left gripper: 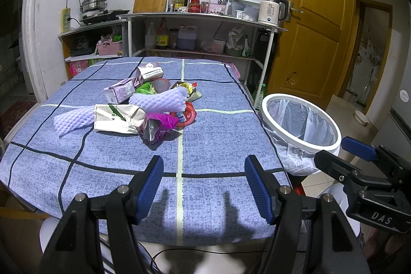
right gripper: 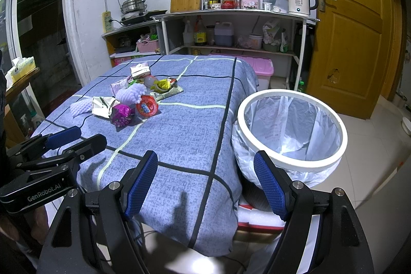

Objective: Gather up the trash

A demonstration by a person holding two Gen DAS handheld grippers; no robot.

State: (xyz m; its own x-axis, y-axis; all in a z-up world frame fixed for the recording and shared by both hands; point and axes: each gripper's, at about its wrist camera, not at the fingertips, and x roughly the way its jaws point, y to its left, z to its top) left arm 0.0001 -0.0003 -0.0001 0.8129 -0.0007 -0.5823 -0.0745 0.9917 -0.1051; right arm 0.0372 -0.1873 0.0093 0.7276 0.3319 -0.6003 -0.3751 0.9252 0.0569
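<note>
A pile of trash lies mid-table on the blue checked cloth (left gripper: pixel 218 140): two purple foam nets (left gripper: pixel 159 102), a white paper bag (left gripper: pixel 115 117), a magenta foil wrapper (left gripper: pixel 156 127), a red round lid (left gripper: pixel 186 116) and milk cartons (left gripper: pixel 120 93). The white-rimmed bin (left gripper: pixel 282 95) with a clear liner stands off the table's right edge. My left gripper (left gripper: pixel 204 186) hovers open over the near edge, well short of the pile. In the right wrist view, my right gripper (right gripper: pixel 206 184) is open over the table's near right corner, with the bin (right gripper: pixel 295 161) just right of it and the pile (right gripper: pixel 133 99) far left.
A shelf unit (left gripper: pixel 205 17) with a kettle (left gripper: pixel 271 8), bottles and a cutting board stands behind the table. A wooden door (left gripper: pixel 316 17) is at the right. A pink lidded box (right gripper: pixel 259 68) sits on the floor beyond the bin. Each gripper sees the other beside it.
</note>
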